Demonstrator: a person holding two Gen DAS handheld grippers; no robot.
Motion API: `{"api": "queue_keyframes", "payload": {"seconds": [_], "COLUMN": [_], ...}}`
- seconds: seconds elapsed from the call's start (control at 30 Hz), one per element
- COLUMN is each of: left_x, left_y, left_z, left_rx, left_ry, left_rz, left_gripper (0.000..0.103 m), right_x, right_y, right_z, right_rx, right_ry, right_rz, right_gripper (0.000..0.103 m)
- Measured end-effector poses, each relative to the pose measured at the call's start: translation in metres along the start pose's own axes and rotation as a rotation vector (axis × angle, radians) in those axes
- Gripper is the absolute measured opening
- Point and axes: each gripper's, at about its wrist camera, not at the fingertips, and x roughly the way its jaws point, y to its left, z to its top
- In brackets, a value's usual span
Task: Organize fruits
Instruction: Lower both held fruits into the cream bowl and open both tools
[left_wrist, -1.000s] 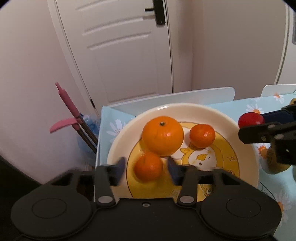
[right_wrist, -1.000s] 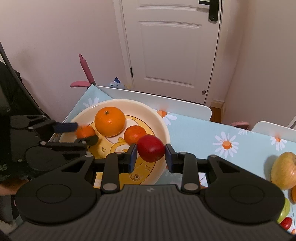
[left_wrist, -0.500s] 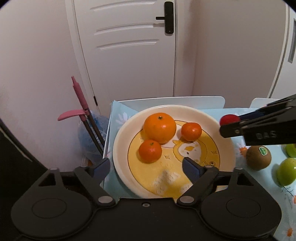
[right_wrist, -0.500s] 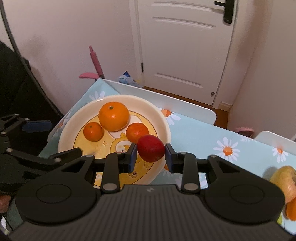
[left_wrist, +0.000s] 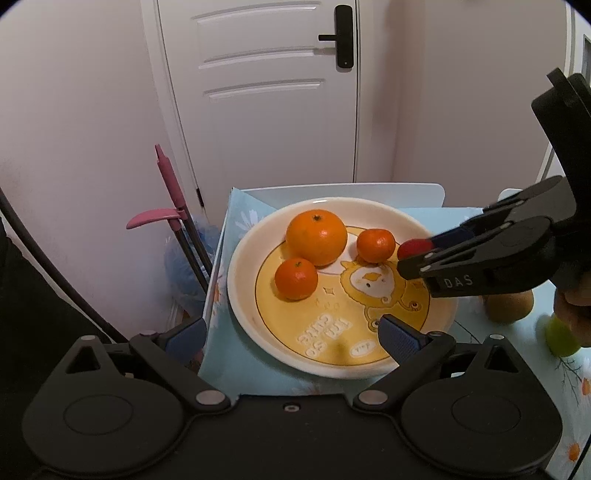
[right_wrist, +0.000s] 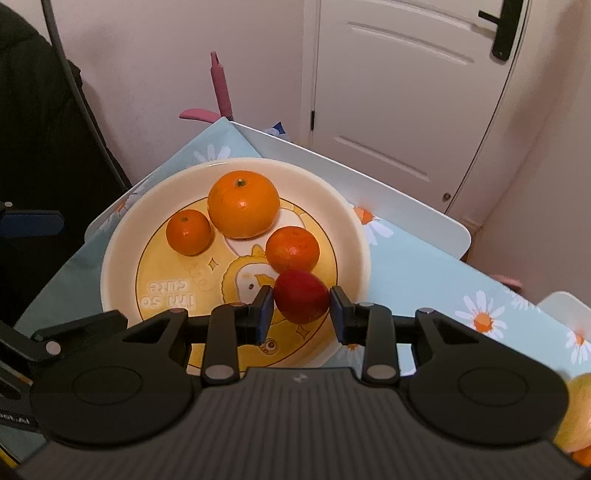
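A cream plate (left_wrist: 236, 280) with a yellow cartoon centre holds a large orange (left_wrist: 316, 237) and two mandarins (left_wrist: 296, 278) (left_wrist: 375, 245). My left gripper (left_wrist: 290, 332) stands wide open at the plate's near rim, its jaws still opening, with no fruit between them. From the right, my right gripper (left_wrist: 413, 254) reaches over the plate. In the right wrist view a small red fruit (right_wrist: 301, 295) lies between the right gripper's (right_wrist: 301, 310) blue pads, just below a mandarin (right_wrist: 292, 248). Those jaws are opening, and the pads stand slightly off the fruit.
A pale blue daisy cloth (right_wrist: 443, 280) covers the white table, and the plate lies close to its left edge. A kiwi (left_wrist: 509, 306) and a green fruit (left_wrist: 559, 338) lie right of the plate. A yellow apple (right_wrist: 576, 413) shows at far right. Pink-handled tools (left_wrist: 170, 184) lean by the door.
My left gripper let go of the small mandarin, opened wide and drew back towards the plate's near rim. My right gripper sank over the plate with the red fruit, and its jaws parted.
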Motion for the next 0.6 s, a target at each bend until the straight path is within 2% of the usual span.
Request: {"api": "queue_keyframes", "payload": {"seconds": [0.07, 0.13, 0.6], "left_x": [-0.001, -0.003, -0.023], "left_y": [-0.002, -0.003, -0.004], "left_z": [-0.002, -0.003, 0.002], "left_rx": [0.002, 0.005, 0.007], "left_ry": [0.003, 0.003, -0.005], "left_rz": [0.001, 0.001, 0.010], "left_gripper": [0.101, 0.101, 0.101], "right_x": [-0.004, -0.008, -0.053], "right_y": [0.001, 0.000, 0.002], "right_z": [0.000, 0.000, -0.003], "right_rx": [-0.003, -0.001, 0.093], "right_ry": [-0.019, -0.037, -0.064], "right_rz": [-0.004, -0.015, -0.022], "right_gripper": [0.083, 0.093, 0.094]}}
